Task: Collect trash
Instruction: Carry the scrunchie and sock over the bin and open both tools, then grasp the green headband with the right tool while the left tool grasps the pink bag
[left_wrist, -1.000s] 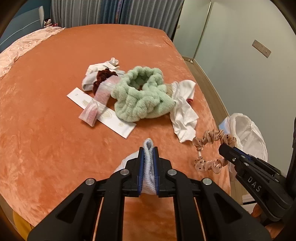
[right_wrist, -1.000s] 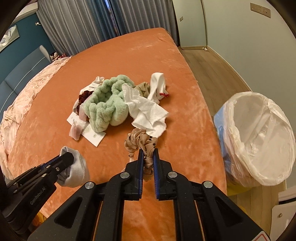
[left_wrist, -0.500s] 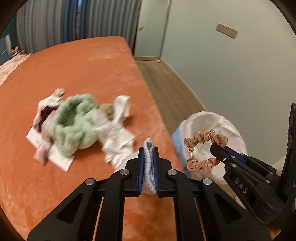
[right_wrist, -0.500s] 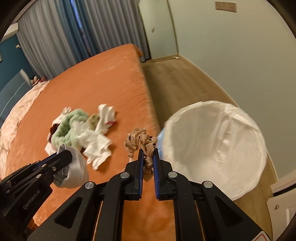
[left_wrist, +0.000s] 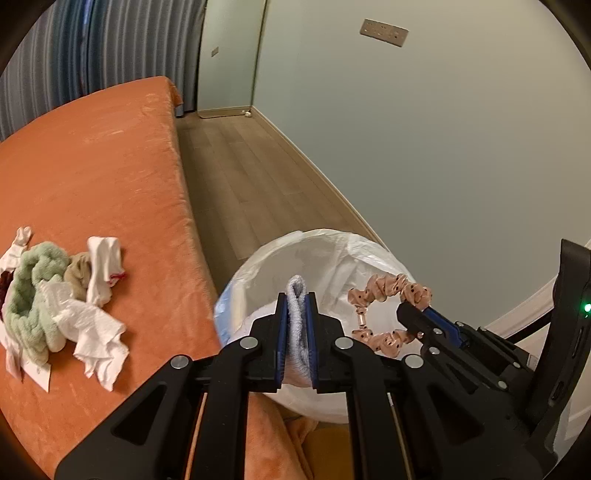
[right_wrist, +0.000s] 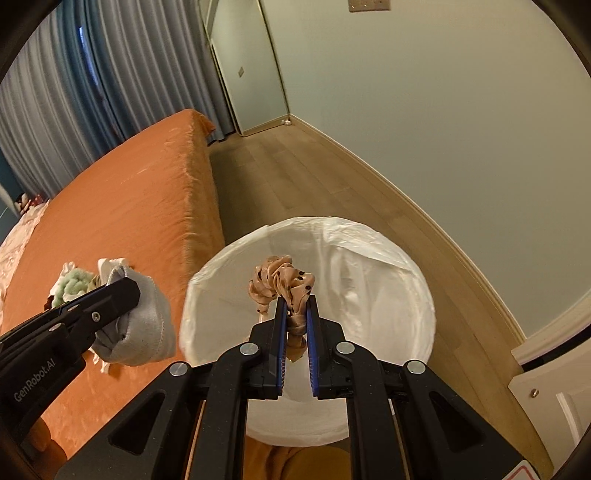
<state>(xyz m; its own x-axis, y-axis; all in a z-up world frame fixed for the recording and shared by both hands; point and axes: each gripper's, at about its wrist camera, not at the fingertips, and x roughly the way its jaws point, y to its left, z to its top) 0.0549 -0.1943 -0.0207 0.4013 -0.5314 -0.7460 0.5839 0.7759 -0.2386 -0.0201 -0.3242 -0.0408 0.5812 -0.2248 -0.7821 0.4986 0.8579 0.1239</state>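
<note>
My left gripper (left_wrist: 297, 299) is shut on a grey sock (left_wrist: 296, 325) and holds it at the near rim of the white-lined trash bin (left_wrist: 325, 247). My right gripper (right_wrist: 295, 301) is shut on a peach dotted scrunchie (right_wrist: 282, 282) and holds it over the bin's open mouth (right_wrist: 369, 273). In the right wrist view the left gripper (right_wrist: 125, 291) holds the sock (right_wrist: 144, 332) just left of the bin. In the left wrist view the scrunchie (left_wrist: 388, 291) hangs over the bin from the right gripper (left_wrist: 410, 314).
The orange bed (left_wrist: 92, 158) lies left of the bin. On it is a pile with a green fluffy headband (left_wrist: 26, 295), white crumpled tissues (left_wrist: 92, 325) and a white sock (left_wrist: 105, 258). Wood floor (right_wrist: 295, 166) and a pale wall (right_wrist: 443, 129) lie behind the bin.
Both grippers have swung right from over the bed to the bin, still holding the sock and the scrunchie. The bin now fills the middle of both views.
</note>
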